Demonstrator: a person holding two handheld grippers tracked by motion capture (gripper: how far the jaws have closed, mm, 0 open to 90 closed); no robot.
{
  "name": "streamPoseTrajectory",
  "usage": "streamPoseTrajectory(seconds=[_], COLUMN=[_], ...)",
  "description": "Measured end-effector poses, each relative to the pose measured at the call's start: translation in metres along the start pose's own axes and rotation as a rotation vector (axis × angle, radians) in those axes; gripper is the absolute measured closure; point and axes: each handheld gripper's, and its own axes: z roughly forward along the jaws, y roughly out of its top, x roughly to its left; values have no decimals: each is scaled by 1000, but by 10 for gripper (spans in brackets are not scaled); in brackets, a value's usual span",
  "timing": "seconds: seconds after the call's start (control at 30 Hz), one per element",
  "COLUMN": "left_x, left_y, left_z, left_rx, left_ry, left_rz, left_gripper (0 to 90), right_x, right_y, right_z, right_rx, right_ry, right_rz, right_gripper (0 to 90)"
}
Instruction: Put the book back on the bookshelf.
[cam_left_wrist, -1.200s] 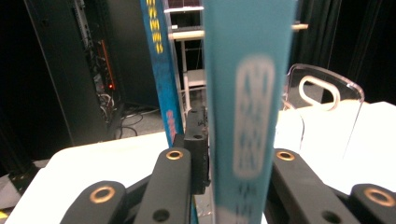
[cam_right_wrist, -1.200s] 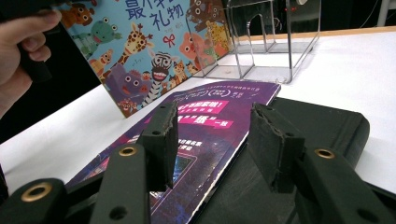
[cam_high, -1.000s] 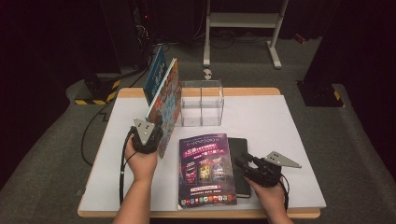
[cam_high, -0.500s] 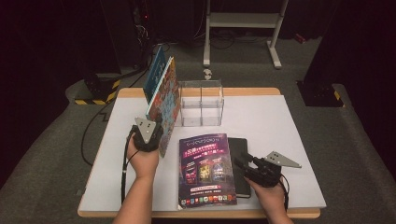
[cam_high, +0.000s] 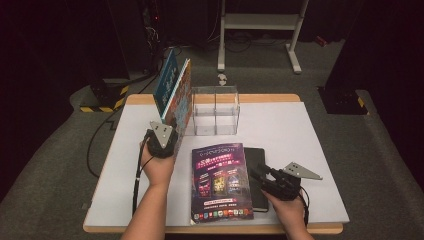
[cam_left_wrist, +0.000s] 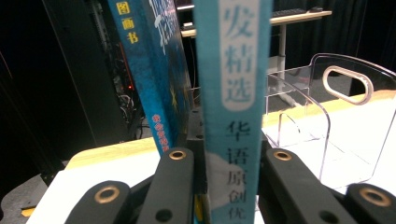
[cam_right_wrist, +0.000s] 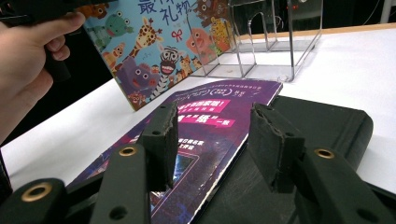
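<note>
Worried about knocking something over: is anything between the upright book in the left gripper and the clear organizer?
Nothing visible. The book in the left gripper stands just left of the clear organizer; another book stands on its far side.

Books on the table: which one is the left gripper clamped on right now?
The upright animal-cover book, light blue spine, with the left gripper shut on it. The darker blue book stands behind it; the purple magazine and black book lie flat.

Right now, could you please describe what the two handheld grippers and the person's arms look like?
Both are black. The left gripper and the right gripper each carry a grey three-cornered plate on top and trail a black cable. Their jaws are black bars with brass-coloured rivets; the right gripper's pads look chipped. The forearms are bare, with no sleeves showing.
</note>
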Motion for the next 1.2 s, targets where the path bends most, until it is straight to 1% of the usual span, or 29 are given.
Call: streamPoseTrajectory(seconds=[0.07, 0.2, 0.43, 0.5, 0.6, 0.7, 0.87, 1.0, 1.07, 1.2], left_x=[1, 2, 2, 1, 1, 3, 3, 7, 8, 11], left_y=[1, 1, 1, 1, 0, 0, 1, 1, 0, -1], left_z=[2, 2, 1, 1, 0, -3, -9, -19, -22, -26], left_rx=[3, 0, 4, 0, 0, -4, -16, -23, -28, -33], left_ry=[13, 22, 39, 43, 50, 42, 35, 30, 35, 44], left_rz=[-2, -3, 15, 11, 21, 3, 0, -19, -29, -35], left_gripper=[786, 782, 779, 777, 768, 761, 733, 726, 734, 762], right_x=[0, 0, 0, 0, 0, 0, 1, 2, 2, 2], right_y=[0, 0, 0, 0, -1, 0, -1, -1, -1, -1], right_z=[0, 0, 1, 1, 1, 1, 2, 2, 2, 3], right_rx=[0, 1, 2, 5, 5, 5, 8, 9, 9, 13], right_ry=[1, 2, 4, 4, 6, 6, 7, 7, 7, 8], right_rz=[1, 3, 2, 3, 2, 2, -1, -3, -3, -3], right_gripper=[526, 526, 526, 526, 526, 525, 525, 525, 525, 525])
